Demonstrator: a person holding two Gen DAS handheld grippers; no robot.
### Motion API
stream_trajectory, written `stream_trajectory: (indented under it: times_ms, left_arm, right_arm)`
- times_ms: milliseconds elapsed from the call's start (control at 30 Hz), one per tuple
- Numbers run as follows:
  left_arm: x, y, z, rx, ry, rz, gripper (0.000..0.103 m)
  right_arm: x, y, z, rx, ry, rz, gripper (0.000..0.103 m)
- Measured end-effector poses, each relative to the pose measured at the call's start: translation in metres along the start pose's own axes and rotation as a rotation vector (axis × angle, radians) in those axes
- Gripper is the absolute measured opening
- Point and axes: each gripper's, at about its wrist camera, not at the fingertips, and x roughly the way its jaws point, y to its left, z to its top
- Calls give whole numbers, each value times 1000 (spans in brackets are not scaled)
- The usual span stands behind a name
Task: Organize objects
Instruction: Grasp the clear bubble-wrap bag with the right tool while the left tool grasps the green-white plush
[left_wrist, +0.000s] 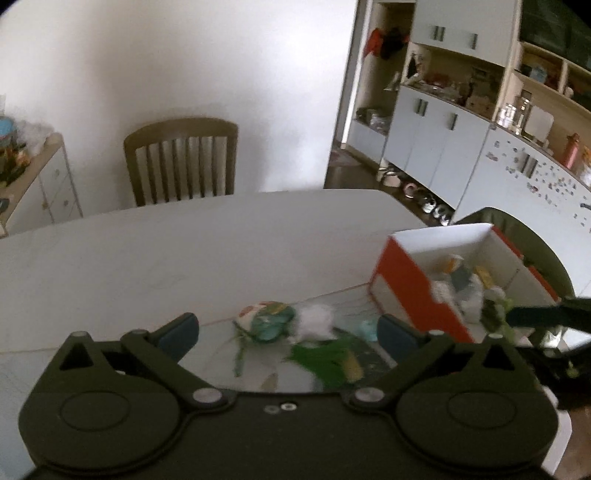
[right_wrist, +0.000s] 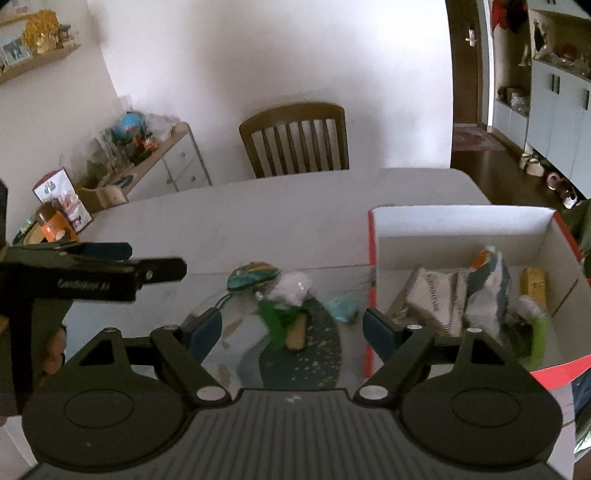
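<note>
Both grippers hang over the near edge of a white table, fingers spread wide and holding nothing. The left gripper sits to the left of the right gripper, and each one's blue pads frame the same small pile of loose things on a round dark mat.

In that pile, farthest back lies a teal and cream pouch with a printed pattern. Just beside it on the right is a crumpled white wad, and in front of that a bright green feathery thing next to a short tan stick. A pale blue scrap lies close to the box wall.

The box is red outside and white inside, open on top, standing at the right of the pile. It already holds a grey printed packet, a crinkled bag with an orange corner, a yellowish block against the far right wall and something lime green at the near side.

A wooden slat-back chair stands behind the table against the white wall
</note>
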Motion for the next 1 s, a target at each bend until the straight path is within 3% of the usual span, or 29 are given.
stream_trajectory:
  times_ms: [300, 667, 1000]
  left_arm:
    - [51, 32, 2, 29, 52, -19, 102]
    - [115, 35, -2, 103, 121, -81, 102]
    - [153, 35, -5, 119, 174, -99, 101]
  right_arm:
    - [43, 21, 2, -10, 43, -28, 83]
    - [96, 40, -7, -49, 136, -26, 84]
    - [130, 26, -12, 40, 184, -66, 84]
